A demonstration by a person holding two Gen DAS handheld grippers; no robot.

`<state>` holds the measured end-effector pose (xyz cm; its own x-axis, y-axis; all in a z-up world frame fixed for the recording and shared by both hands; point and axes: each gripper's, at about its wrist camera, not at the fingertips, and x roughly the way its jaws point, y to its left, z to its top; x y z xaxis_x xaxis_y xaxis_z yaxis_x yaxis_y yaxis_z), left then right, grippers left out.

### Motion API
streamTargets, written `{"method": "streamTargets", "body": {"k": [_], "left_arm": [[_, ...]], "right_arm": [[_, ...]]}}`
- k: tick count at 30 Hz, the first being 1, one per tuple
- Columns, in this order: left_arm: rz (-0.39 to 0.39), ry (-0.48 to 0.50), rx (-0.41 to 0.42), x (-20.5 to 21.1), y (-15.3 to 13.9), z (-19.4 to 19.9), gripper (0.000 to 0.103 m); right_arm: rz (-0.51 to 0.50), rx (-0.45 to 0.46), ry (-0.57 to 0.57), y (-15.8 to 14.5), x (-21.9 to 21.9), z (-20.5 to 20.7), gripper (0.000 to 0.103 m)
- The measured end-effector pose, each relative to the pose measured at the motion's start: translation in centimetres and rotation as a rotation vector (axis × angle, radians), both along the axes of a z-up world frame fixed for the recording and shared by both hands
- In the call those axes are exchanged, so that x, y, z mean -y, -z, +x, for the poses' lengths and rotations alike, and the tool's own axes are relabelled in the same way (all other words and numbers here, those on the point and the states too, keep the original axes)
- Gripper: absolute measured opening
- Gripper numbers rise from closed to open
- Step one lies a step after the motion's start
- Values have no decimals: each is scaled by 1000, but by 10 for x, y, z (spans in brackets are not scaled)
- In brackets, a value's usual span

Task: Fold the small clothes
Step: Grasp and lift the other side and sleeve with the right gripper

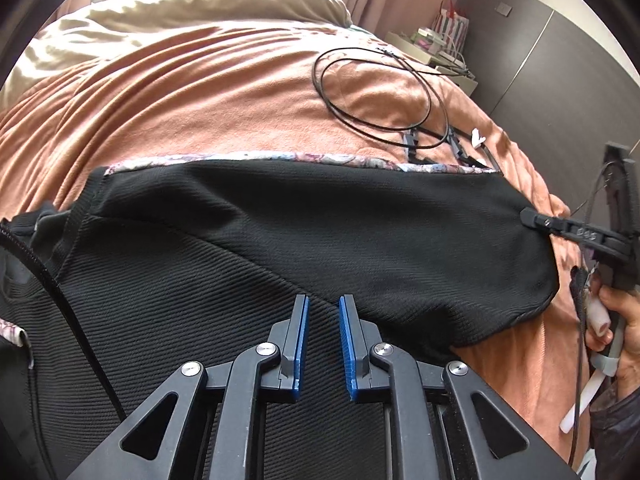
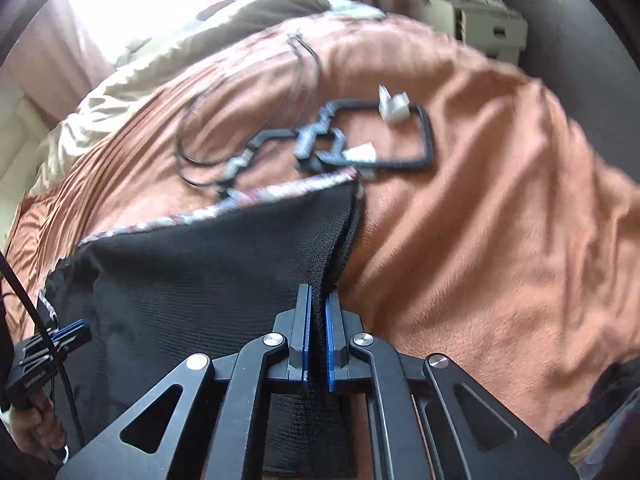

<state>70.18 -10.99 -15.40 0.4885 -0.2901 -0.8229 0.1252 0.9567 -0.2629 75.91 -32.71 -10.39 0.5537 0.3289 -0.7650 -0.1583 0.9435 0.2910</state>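
A black ribbed garment (image 1: pixel 280 240) with a floral-patterned trim along its far edge (image 1: pixel 248 159) lies spread on an orange-brown blanket (image 1: pixel 200 92). My left gripper (image 1: pixel 323 304) hovers over the near middle of the garment, its blue pads apart and empty. My right gripper (image 2: pixel 318 300) is shut on the garment's right edge (image 2: pixel 332 264), with black fabric (image 2: pixel 200 280) pinched between the blue pads. The right gripper also shows in the left wrist view (image 1: pixel 532 216) at the garment's right side. The left gripper shows in the right wrist view (image 2: pixel 76 330) at the far left.
Coiled black cables (image 1: pixel 372 92) with plugs and white tape tags (image 2: pixel 394 106) lie on the blanket beyond the garment. A beige duvet (image 1: pixel 200 12) lies at the head of the bed. A bedside unit with clutter (image 1: pixel 436 48) stands to the right, with dark wall panels behind.
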Motion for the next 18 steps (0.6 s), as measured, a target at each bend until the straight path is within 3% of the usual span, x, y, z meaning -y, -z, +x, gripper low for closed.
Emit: {"method": "streamTargets", "body": {"k": [9, 18], "left_arm": [[-20, -10, -13, -9, -5, -16, 17], [-34, -68, 15, -53, -36, -44, 17]], "right_arm": [[8, 120, -60, -74, -22, -27, 2], [0, 200, -149, -130, -59, -61, 2]]}}
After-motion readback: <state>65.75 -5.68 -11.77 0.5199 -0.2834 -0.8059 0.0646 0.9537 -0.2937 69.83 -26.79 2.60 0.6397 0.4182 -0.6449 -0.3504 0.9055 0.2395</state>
